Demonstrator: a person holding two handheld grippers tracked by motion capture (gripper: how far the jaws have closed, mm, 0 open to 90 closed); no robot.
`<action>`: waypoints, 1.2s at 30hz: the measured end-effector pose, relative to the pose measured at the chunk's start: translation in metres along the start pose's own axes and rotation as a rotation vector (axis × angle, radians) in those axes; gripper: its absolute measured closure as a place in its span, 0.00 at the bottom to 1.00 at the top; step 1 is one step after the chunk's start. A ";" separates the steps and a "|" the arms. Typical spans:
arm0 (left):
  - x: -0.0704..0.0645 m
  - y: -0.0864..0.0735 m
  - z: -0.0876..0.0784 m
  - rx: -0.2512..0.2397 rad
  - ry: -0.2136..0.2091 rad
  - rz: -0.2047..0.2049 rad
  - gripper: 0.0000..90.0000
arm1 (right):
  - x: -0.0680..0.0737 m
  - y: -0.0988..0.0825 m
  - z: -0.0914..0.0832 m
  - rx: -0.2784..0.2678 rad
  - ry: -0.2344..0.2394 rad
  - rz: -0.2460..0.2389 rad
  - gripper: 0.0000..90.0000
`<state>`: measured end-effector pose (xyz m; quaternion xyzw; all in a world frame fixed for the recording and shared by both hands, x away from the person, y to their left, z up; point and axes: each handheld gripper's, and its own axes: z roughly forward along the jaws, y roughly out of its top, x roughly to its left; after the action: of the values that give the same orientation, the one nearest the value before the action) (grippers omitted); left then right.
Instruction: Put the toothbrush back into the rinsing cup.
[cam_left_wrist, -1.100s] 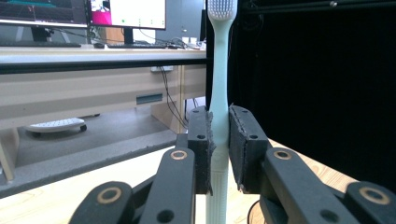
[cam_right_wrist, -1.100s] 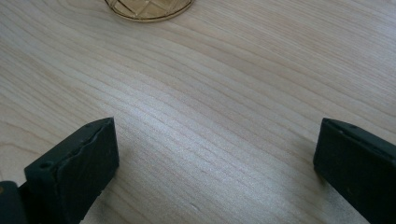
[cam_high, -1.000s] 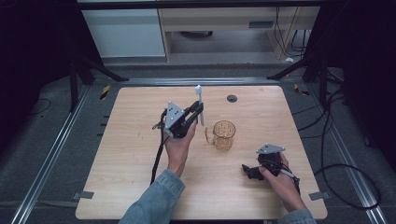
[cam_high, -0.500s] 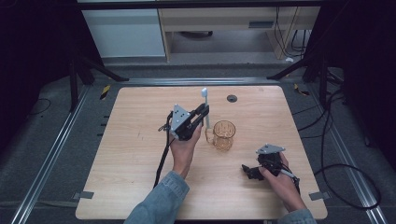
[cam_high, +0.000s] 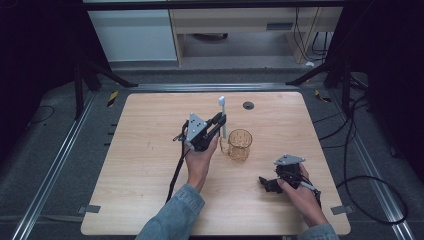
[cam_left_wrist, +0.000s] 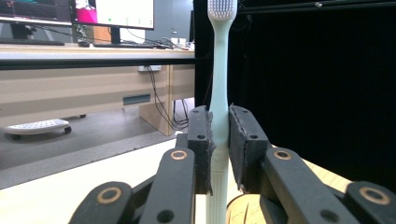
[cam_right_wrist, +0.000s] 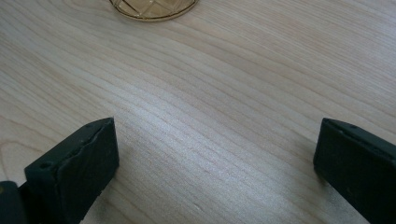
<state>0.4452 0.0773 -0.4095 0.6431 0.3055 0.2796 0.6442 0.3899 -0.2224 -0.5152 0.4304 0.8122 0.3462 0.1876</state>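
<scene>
Rightward since the earlier frame went the left claw, clamping an upright toothbrush just beside the amber glass mug. Right claw rested gaping on the desk.

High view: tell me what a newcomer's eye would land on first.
First, the pale toothbrush standing upright, bristles on top, clamped in the fingers of the left gripper at mid-table. Right beside it stands an amber glass mug, empty as far as can be seen. Nearer the front right edge, the right gripper rests low over the wooden table, open and holding nothing.
</scene>
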 end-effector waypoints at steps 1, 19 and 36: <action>0.000 -0.001 0.000 0.003 -0.002 0.003 0.87 | 0.000 0.000 0.000 0.000 0.000 0.001 0.00; -0.001 -0.021 0.005 0.038 -0.007 -0.003 0.87 | 0.000 0.000 0.000 0.001 0.001 0.000 0.00; 0.002 -0.034 0.001 0.068 -0.002 0.011 0.87 | 0.000 0.000 0.000 0.001 0.001 0.000 0.00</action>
<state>0.4462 0.0769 -0.4431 0.6664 0.3108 0.2719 0.6208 0.3898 -0.2223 -0.5151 0.4302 0.8126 0.3460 0.1870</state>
